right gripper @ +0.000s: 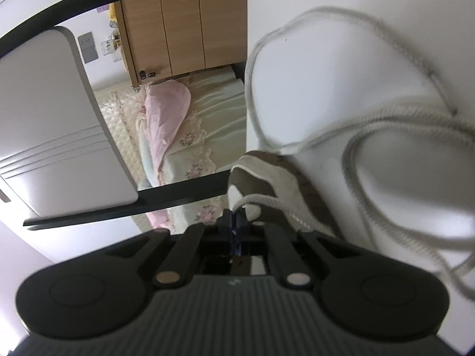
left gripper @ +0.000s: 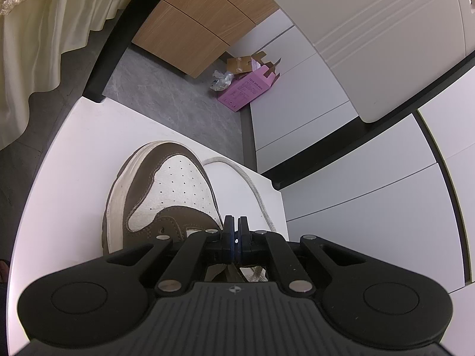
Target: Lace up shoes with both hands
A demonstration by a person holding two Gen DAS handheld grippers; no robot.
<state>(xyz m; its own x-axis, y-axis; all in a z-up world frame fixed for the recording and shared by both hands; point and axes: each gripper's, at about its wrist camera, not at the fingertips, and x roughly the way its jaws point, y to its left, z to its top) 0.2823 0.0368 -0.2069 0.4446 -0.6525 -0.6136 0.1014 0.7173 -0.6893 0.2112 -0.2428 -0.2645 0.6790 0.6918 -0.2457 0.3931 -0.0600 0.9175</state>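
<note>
A brown and white sneaker (left gripper: 166,195) lies on the white table (left gripper: 74,154), toe pointing away from me. My left gripper (left gripper: 236,222) hovers over its lacing area with the jaws shut; whether anything is pinched between the pads is hidden. A white lace (left gripper: 255,190) curves along the shoe's right side and runs in behind the right finger. In the right wrist view, my right gripper (right gripper: 236,216) is shut on the white lace (right gripper: 252,199), right beside the shoe (right gripper: 261,175). The rest of that lace lies in loose loops (right gripper: 356,136) on the table.
The table's far edge (left gripper: 207,145) drops to a grey floor with a pink box (left gripper: 246,89) and a wooden cabinet (left gripper: 190,29). White drawer fronts (left gripper: 341,178) stand to the right. A bed with a pink pillow (right gripper: 169,109) shows beyond.
</note>
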